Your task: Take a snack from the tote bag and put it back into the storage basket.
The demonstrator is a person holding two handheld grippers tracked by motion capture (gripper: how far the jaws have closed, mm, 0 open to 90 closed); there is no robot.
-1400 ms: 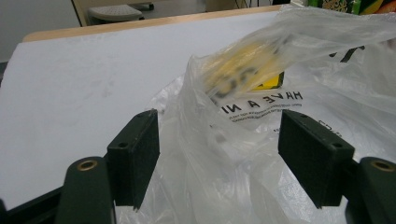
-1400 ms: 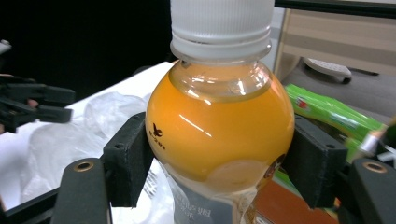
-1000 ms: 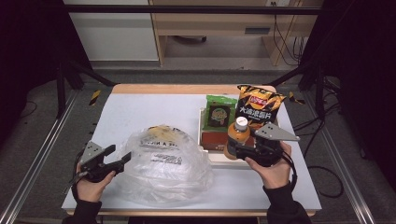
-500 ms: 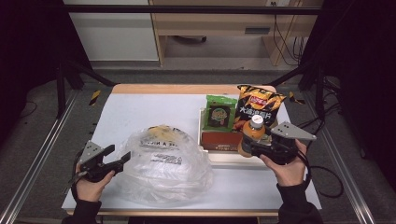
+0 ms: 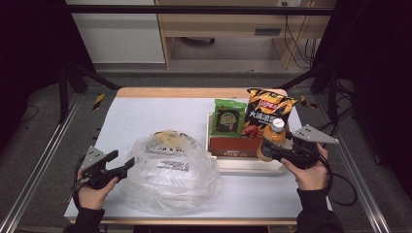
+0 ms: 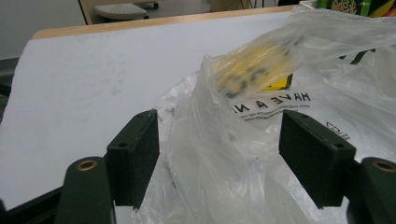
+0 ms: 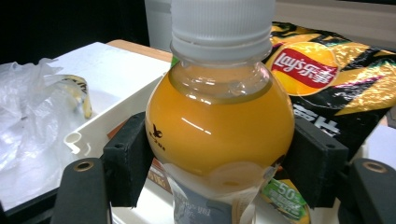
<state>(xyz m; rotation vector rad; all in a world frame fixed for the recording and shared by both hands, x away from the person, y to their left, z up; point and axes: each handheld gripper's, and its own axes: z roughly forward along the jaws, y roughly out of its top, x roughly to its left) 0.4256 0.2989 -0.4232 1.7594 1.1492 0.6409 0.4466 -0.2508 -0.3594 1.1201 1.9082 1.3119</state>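
A white tray (image 5: 248, 165) sits on the desk (image 5: 145, 116), toward its right side. In the tray lie a green packet (image 5: 230, 116), a black-and-yellow chip bag (image 5: 265, 109) just beside it, and a dark red box (image 5: 233, 145) in front of the green packet. Behind the desk stands a wooden bench (image 5: 218, 24), with cables (image 5: 291, 34) hanging near it.

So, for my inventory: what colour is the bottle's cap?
White; the bottle cap shows best in the right gripper view.
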